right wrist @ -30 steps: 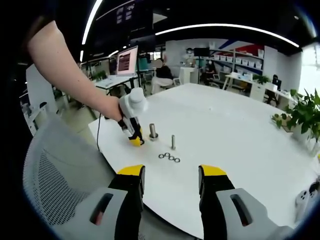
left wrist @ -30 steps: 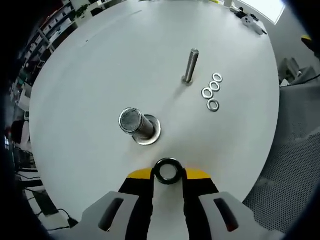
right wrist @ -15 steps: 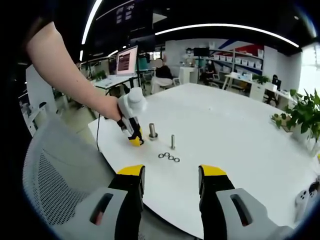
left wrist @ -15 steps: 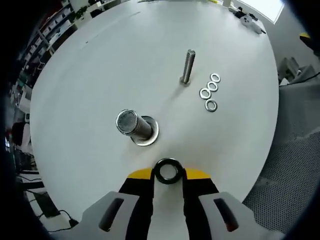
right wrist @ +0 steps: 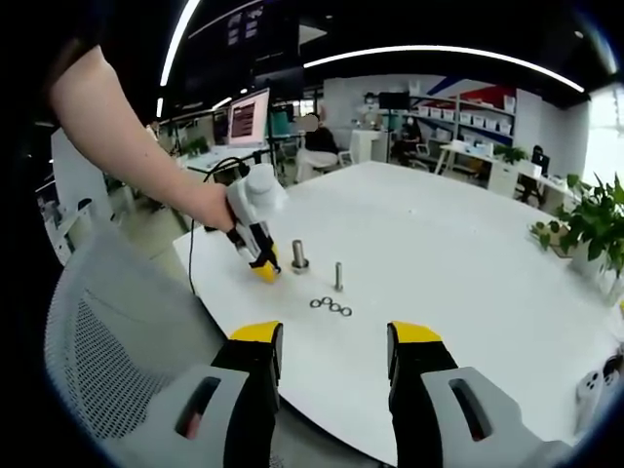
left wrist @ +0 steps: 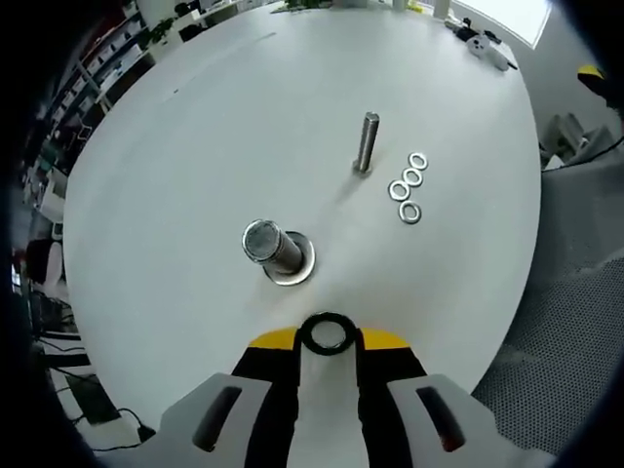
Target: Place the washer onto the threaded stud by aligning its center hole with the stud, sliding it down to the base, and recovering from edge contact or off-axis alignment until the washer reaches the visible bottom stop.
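Now left tool (left wrist: 328,343) farther from stud (left wrist: 276,251)

White round bench (left wrist: 175,146) carrying studs and washers.
A wide threaded stud (left wrist: 276,251) stands on its flat base near the edge; a thinner stud (left wrist: 367,142) stands upright further in, and four loose washers (left wrist: 407,187) lie in a short row just beside it.
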`<state>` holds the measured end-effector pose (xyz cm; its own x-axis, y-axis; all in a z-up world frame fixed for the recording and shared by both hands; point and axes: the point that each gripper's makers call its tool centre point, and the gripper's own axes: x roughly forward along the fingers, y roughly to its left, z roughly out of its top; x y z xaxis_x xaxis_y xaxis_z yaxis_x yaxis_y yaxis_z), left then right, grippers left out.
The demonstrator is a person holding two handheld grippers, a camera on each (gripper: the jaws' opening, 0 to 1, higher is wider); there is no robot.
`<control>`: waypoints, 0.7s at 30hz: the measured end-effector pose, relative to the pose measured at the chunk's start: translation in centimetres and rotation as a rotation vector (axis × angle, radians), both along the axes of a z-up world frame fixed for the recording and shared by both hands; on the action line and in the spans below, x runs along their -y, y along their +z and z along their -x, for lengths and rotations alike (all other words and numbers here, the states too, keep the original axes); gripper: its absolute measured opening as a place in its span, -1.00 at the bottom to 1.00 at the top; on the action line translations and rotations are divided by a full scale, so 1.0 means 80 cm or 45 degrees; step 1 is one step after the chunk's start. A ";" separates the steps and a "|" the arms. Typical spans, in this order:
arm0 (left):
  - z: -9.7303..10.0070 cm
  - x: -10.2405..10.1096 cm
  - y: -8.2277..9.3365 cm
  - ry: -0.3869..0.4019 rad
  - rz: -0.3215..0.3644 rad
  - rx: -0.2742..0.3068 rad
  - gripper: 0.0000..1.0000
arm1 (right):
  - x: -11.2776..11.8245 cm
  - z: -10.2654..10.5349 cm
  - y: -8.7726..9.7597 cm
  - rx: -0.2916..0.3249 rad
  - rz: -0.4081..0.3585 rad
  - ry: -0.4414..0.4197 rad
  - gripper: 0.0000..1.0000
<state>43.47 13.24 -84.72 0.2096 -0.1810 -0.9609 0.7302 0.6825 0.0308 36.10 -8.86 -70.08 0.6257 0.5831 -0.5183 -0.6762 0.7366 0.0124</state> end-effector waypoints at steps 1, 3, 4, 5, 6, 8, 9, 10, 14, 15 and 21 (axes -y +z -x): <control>-0.001 0.000 0.000 -0.002 0.000 0.002 -0.61 | 0.000 0.000 0.000 0.001 -0.001 0.000 -0.10; -0.001 0.003 -0.003 -0.009 -0.001 -0.004 -0.61 | 0.001 0.000 0.000 0.000 0.001 -0.001 -0.10; -0.002 0.005 -0.004 -0.021 -0.007 -0.003 -0.61 | 0.001 0.001 -0.001 -0.002 0.002 -0.001 -0.10; -0.002 0.006 -0.006 -0.028 -0.012 -0.005 -0.61 | 0.001 0.001 -0.001 -0.002 0.002 -0.001 -0.10; -0.001 0.006 -0.008 -0.033 -0.018 -0.012 -0.61 | 0.001 0.000 0.000 0.000 0.002 0.000 -0.10; -0.001 0.007 -0.011 -0.032 -0.025 -0.022 -0.61 | 0.000 0.001 -0.001 0.000 0.003 0.002 -0.10; 0.000 0.007 -0.011 -0.034 -0.029 -0.025 -0.61 | 0.001 0.001 -0.001 -0.001 0.004 0.002 -0.10; 0.000 0.007 -0.012 -0.034 -0.030 -0.027 -0.61 | 0.000 0.001 -0.001 -0.001 0.003 0.002 -0.10; -0.001 0.009 -0.014 -0.033 -0.036 -0.030 -0.60 | 0.001 0.000 -0.001 0.000 0.002 -0.001 -0.10; -0.002 0.008 -0.015 -0.027 -0.038 -0.028 -0.60 | 0.001 0.000 0.000 0.001 0.000 -0.002 -0.10; 0.003 0.006 -0.015 0.009 -0.026 -0.061 -0.57 | 0.001 0.000 0.000 0.004 -0.001 -0.001 -0.10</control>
<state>43.24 12.77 -85.93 0.1647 -0.1602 -0.9733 0.7266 0.6870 0.0099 36.07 -8.94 -70.05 0.6276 0.5831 -0.5159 -0.6759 0.7369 0.0106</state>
